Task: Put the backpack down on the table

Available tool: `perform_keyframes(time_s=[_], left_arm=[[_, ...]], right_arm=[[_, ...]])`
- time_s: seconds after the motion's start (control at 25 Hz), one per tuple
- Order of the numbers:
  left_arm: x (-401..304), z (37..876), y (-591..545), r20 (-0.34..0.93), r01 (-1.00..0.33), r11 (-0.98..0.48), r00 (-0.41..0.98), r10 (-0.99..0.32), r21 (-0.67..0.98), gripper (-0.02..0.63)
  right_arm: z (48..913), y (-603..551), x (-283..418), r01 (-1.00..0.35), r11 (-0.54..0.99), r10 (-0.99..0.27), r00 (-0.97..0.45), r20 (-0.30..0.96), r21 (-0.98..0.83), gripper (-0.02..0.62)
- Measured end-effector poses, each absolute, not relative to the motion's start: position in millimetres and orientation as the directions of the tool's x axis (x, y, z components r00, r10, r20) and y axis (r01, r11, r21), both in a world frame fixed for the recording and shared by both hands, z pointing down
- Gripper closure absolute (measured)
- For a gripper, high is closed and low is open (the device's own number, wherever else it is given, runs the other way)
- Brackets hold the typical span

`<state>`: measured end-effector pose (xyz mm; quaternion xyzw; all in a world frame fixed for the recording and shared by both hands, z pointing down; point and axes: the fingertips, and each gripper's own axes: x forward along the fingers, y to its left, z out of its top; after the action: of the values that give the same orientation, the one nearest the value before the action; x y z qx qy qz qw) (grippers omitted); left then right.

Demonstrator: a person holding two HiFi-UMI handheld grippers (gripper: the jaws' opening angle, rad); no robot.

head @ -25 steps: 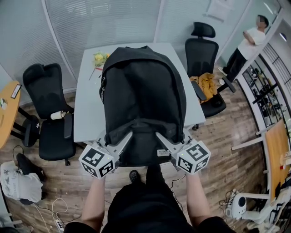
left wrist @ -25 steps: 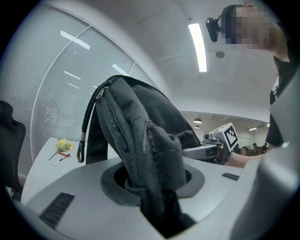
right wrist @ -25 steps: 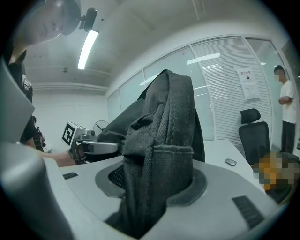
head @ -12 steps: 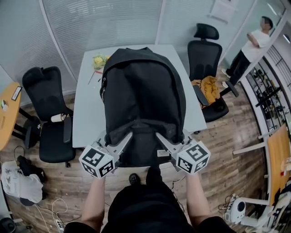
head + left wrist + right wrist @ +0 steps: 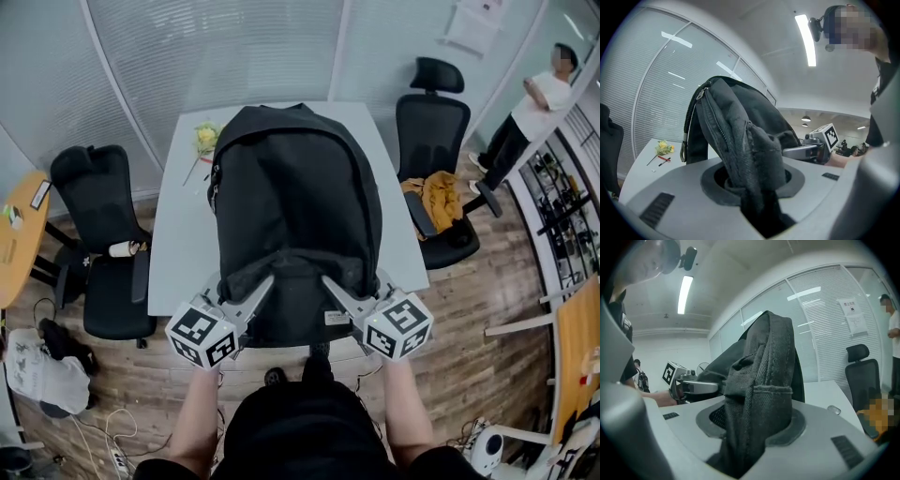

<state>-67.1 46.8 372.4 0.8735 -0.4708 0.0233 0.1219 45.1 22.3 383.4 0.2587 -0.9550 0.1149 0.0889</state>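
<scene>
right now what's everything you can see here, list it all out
backpack: one, black, held up over the table's near end
table: one, white, centre of the room
flowers: one small bunch, yellow, far left corner of the table
chairs: two, black, one at each side of the table
cloth: one, orange-yellow, on the right-hand chair
cup: one, pale, at the left-hand chair
bystander: one, white top and dark trousers, far right
left gripper: one, grey with a marker cube, shut on the backpack's near edge
right gripper: one, grey with a marker cube, shut on the backpack's near edge
forearms: two, bare, bottom of the head view
</scene>
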Motion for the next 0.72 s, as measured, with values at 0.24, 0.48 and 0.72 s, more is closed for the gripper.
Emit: perform_keyframes(time_s=[0.24,0.48,0.72], left_arm=[[-55.9,371.2,24.0,0.168,-0.847,-0.499,0.527,-0.833,0.184,0.472],[-39.9,370.2,1.9,0.182,-0.867,-0.467,0.495,-0.850,0.176,0.472],[-25.1,376.0,-18.4,0.202,-0.886,-0.429,0.459,-0.865,0.174,0.472]], right_arm=[[383.2,-3.8,55.1,-0.487,0.855,-0.447,-0.867,0.220,-0.180,0.416],[384.4,-30.1,70.2,-0.451,0.871,-0.413,-0.887,0.208,-0.194,0.417],[390.6,-53.6,83.6,-0.418,0.885,-0.379,-0.903,0.204,-0.207,0.422]])
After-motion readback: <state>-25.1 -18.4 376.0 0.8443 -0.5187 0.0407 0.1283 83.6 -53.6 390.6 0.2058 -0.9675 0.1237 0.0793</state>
